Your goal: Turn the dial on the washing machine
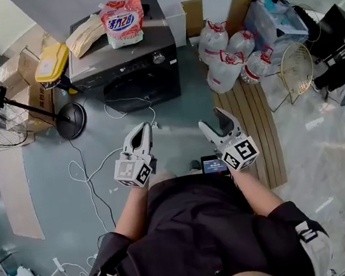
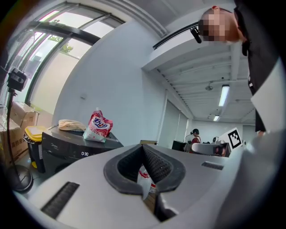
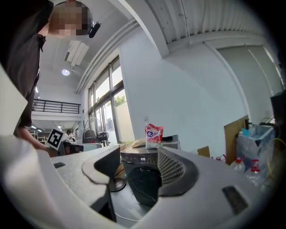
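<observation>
- Nearby, the person's two arms reach forward over the floor [image 1: 51, 184], one claw in each hand, both in the air and well apart from the machine.
- The left claw [image 1: 141, 132] has its pads pressed together at the tips, with nothing pinched between them.
- The right claw [image 1: 216, 120] is spread wide and empty; in its own view the washing machine's front shows through the gap.
- A white cable [image 1: 94, 171] trails loosely across the floor just beyond the left claw.
- A round black stand base [image 1: 70, 120] sits on the floor near the machine's front left corner.
- The washing machine [image 1: 130, 70] stands farther off, its back toward the wall.
- The dial [image 1: 158, 58] sits on the control strip along the top's front edge, near its right corner, untouched.
- A red-and-white detergent bag [image 1: 123, 22] stands upright near the back edge of the machine's top.
- Clear plastic bottles [image 1: 225, 62] cluster on the floor beside the machine's right side.
</observation>
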Available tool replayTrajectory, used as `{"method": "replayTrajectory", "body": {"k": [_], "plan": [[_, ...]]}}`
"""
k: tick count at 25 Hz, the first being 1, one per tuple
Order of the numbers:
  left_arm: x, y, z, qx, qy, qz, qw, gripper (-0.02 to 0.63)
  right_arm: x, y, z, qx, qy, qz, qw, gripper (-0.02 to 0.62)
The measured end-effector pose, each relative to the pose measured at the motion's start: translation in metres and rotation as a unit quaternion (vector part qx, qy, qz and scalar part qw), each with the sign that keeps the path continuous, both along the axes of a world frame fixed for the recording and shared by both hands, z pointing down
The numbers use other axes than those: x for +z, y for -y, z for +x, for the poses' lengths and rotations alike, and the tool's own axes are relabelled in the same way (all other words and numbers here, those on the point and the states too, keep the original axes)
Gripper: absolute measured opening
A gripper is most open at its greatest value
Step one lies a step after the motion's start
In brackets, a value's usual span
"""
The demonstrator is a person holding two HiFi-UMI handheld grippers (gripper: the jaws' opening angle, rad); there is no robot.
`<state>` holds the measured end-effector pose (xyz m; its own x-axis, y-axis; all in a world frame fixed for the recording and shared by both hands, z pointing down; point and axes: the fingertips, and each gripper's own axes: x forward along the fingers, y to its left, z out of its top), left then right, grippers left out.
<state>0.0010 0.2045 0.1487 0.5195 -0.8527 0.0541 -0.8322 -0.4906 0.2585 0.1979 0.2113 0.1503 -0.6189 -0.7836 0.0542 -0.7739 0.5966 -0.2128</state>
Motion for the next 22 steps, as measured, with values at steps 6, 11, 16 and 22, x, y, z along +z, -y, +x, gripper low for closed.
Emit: {"method": "replayTrajectory", "body": {"k": [6,11,16,22], "plan": [[0.012,0.036,-0.017,-0.025,0.002,-0.002,0.9997,-0.006,0.014,0.049,-0.025,-0.030,-0.003,-0.009,1.000,0.265],[0.028,0.089,-0.045,-0.032,-0.009,-0.006,0.9994,-0.006,0.026,0.106,-0.062,-0.041,-0.019,-0.014,0.999,0.265],[0.040,0.143,-0.065,-0.006,0.009,0.002,0.9999,-0.006,0.038,0.170,-0.097,-0.025,-0.040,-0.020,0.999,0.265],[0.050,0.204,-0.073,0.042,0.012,0.022,0.9988,-0.006,0.046,0.234,-0.131,-0.008,-0.068,-0.006,0.998,0.265]]}}
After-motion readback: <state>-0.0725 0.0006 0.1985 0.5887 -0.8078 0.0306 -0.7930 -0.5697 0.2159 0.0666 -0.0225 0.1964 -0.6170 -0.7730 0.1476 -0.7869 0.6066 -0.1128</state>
